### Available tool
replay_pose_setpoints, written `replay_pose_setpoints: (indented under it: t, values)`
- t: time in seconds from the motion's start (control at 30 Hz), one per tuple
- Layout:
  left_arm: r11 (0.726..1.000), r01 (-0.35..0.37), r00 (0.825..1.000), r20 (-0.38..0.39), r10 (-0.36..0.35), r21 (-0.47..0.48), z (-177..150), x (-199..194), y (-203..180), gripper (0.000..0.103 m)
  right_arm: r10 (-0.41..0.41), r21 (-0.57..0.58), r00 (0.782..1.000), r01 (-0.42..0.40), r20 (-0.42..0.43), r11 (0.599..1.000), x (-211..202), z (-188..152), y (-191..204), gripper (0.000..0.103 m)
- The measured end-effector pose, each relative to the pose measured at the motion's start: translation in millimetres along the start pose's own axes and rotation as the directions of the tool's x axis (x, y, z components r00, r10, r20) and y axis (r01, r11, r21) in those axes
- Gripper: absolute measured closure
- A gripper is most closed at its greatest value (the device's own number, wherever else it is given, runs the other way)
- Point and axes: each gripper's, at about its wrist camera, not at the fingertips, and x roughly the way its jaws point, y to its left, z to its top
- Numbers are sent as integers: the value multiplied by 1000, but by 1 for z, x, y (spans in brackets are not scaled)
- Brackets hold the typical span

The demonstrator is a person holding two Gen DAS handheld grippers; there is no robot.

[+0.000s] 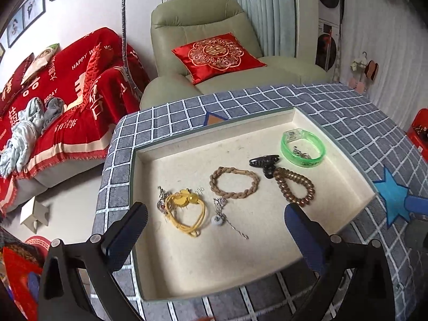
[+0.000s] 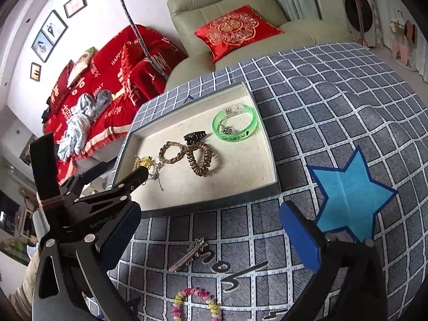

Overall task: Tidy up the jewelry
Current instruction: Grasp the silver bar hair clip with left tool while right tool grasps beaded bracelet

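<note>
A shallow cream-lined tray (image 1: 208, 264) lies on the checked cloth. It holds a green bangle (image 1: 303, 148), a black hair claw (image 1: 264, 162), a brown spiral hair tie (image 1: 294, 187), a braided brown bracelet (image 1: 234, 182), a yellow cord bracelet (image 1: 184, 210) and a silver chain (image 1: 226, 220). My left gripper (image 1: 214, 230) hangs open over the tray's near part, holding nothing. My right gripper (image 2: 211, 234) is open above the cloth in front of the tray (image 2: 240, 171). A silver star hair clip (image 2: 190, 254) and a pink and yellow bead bracelet (image 2: 195, 305) lie below it.
A blue star patch (image 2: 347, 195) marks the cloth right of the tray. The table's left edge (image 1: 104, 176) drops to the floor. Beyond the table stand a green armchair (image 1: 214, 26) with a red cushion and a red-covered sofa (image 1: 67, 93).
</note>
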Motion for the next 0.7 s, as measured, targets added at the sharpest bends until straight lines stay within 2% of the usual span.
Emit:
replay_pose_setpoints:
  t: [0.13,0.27,0.47,0.7]
  values:
    - [999,41,999,-2,-41,10,-8,-13,-2,0,-16,-14,997,15,-76,1000,1,-12,0,0]
    - [995,83,997,-9,-82,47,-22,-26,-9,0,-22,-16,993,20,-118,1000,0,-36,-3,0]
    - [990,115,993,-45,-112,81,-47,-33,-25,0,-111,-46,981,105,-160,993,-4,-72,-13,0]
    - [985,132,988,-90,-122,111,-67,-31,-41,0,-170,-84,971,157,-169,984,-14,-97,-15,0]
